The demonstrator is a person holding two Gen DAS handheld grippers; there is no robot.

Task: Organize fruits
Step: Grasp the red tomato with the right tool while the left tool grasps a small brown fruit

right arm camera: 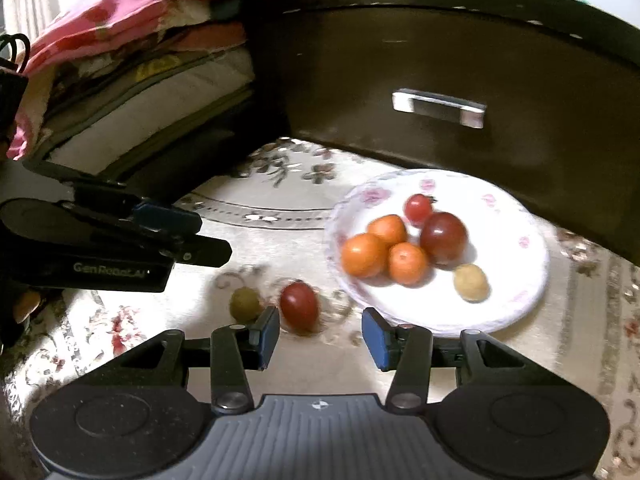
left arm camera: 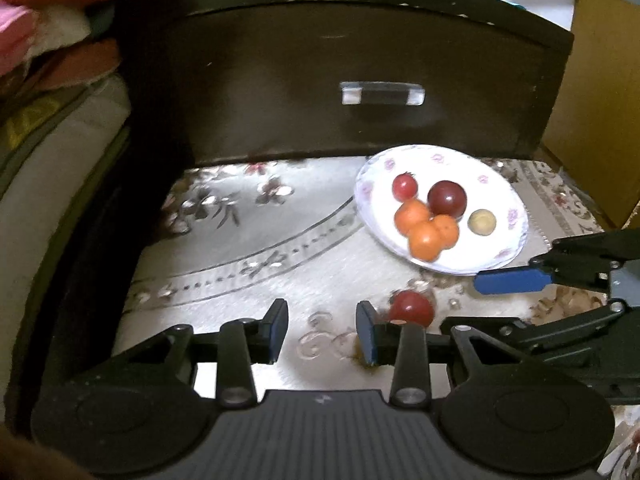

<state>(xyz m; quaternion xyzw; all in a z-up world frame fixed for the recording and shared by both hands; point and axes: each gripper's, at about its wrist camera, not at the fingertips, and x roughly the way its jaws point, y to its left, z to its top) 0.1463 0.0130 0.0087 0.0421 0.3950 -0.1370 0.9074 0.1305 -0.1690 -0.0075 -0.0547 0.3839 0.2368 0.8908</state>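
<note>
A white flowered plate [left arm camera: 500, 184] [right arm camera: 512, 216] holds three orange fruits [right arm camera: 364, 255], a dark red plum [right arm camera: 443, 237], a small red tomato [right arm camera: 417, 208] and a yellowish fruit [right arm camera: 471, 282]. A loose red fruit [right arm camera: 299, 306] [left arm camera: 412, 307] lies on the cloth before the plate, with a green fruit [right arm camera: 245, 303] left of it. My right gripper [right arm camera: 320, 336] is open and empty, just short of the red fruit. My left gripper [left arm camera: 322, 330] is open and empty, left of the red fruit.
A dark wooden drawer front [left arm camera: 360, 52] with a metal handle [left arm camera: 382, 93] stands behind the plate. Folded bedding [right arm camera: 132, 80] is stacked on the left. A cardboard box [left arm camera: 600, 100] stands at the right. The floral cloth [left arm camera: 248, 232] covers the surface.
</note>
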